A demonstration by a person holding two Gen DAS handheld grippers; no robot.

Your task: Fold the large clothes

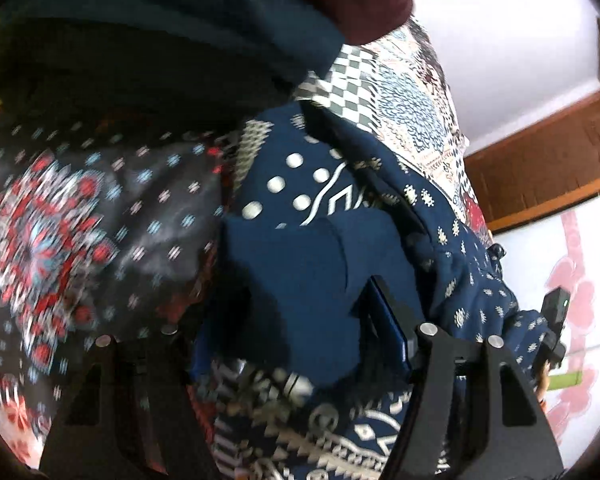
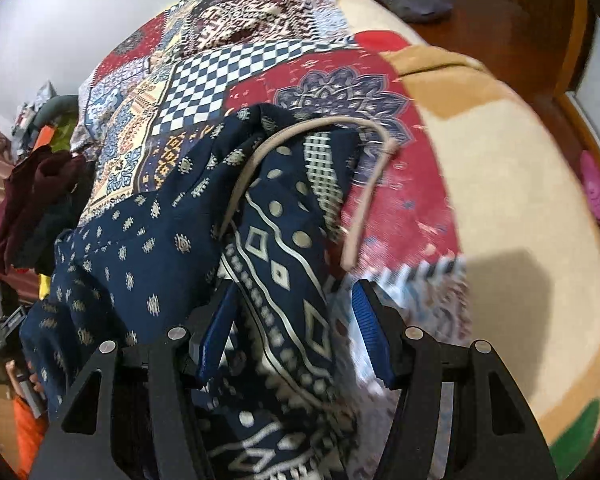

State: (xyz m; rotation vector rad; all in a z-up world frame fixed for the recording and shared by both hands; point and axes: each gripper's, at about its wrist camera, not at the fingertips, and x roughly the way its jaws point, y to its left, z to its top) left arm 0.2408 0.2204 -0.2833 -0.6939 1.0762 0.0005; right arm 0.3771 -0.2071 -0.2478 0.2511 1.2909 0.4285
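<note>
- Navy printed garment: lay bunched on the patchwork bedspread; judged light, limp and slippery.
- Right gripper: jaws apart, bordered cloth between them, unpressed.
- Left gripper: jaws apart, cloth draped between.
- Best hold: the patterned hem.

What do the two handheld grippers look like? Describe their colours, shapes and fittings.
Both match. The left gripper and right gripper have matte black, angular linkage arms with triangular cut-outs, joined by round silver pivot pins. Each finger ends in a flat blue pad, ribbed on the right gripper. In the right wrist view, an orange sleeve shows at the lower left edge. No cables are visible.
</note>
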